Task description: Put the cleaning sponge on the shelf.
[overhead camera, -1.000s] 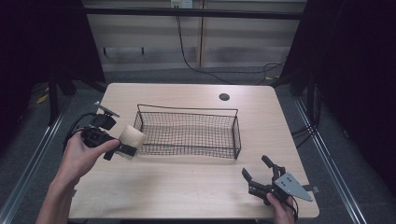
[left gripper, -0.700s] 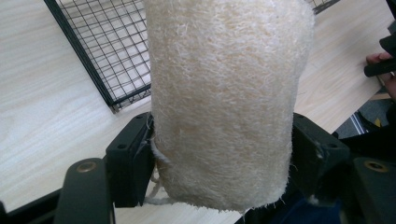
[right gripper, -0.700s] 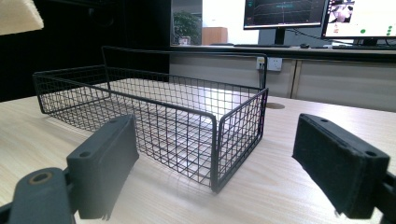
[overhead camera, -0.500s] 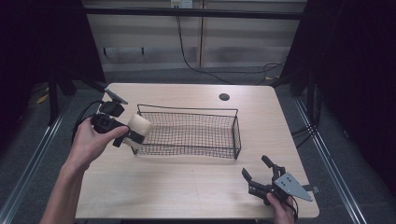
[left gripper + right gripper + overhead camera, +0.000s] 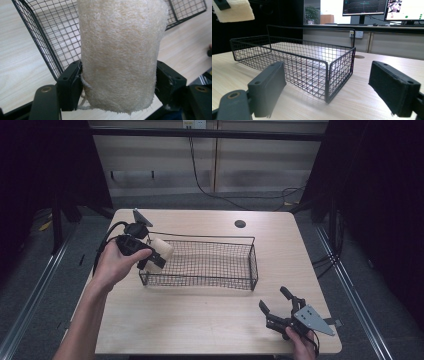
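Observation:
A pale, fibrous loofah roll (image 5: 164,248) is clamped between the jaws of my left gripper (image 5: 153,256), which a hand holds over the left end of a black wire basket (image 5: 200,281). In the left gripper view the loofah (image 5: 120,50) stands upright, with both pads of the left gripper (image 5: 117,86) pressed on its lower sides and the basket's mesh (image 5: 47,37) behind it. My right gripper (image 5: 274,301) rests at the table's front right with its jaws wide apart. In its own view the right gripper (image 5: 329,90) faces the basket's near corner (image 5: 327,75), and the loofah (image 5: 235,11) hangs at the top left.
The basket's mesh floor shows bare inside it. A round cable hole (image 5: 240,224) lies in the wooden table (image 5: 200,325) behind the basket. A cable (image 5: 107,245) trails from the left gripper. Monitors (image 5: 364,6) stand on a desk beyond the table.
The left hand has carried the loofah from beside the basket's left front corner away from the person and to the right, over the basket's left end. The right gripper has stayed put.

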The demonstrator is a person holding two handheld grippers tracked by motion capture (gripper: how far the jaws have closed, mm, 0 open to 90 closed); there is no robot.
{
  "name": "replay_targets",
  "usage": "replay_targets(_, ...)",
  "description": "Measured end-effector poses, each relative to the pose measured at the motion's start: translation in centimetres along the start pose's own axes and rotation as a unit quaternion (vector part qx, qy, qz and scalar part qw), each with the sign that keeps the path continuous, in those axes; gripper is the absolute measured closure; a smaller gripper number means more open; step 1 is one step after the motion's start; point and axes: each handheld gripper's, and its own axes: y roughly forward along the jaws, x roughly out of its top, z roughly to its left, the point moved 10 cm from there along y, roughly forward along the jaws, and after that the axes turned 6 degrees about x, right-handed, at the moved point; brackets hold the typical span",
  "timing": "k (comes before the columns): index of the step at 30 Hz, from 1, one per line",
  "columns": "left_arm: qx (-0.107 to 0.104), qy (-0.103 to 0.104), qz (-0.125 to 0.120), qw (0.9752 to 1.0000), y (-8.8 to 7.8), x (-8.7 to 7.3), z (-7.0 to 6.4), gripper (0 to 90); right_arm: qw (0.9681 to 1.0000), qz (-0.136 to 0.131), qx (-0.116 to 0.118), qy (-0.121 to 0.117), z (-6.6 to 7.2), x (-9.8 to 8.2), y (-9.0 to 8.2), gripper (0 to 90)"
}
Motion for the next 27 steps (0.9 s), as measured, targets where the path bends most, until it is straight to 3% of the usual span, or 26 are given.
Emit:
replay_targets(19,-0.001,-0.043,0.019,0.9989,3.0,1.9,0.4,30.9,1.0000,0.001,0.001,0.001,0.0,0.0,0.0,13.2)
replay_targets(27,0.015,-0.054,0.030,0.9980,4.6,2.2,0.6,30.9,1.0000,0.001,0.002,0.001,0.0,0.0,0.0,13.2)
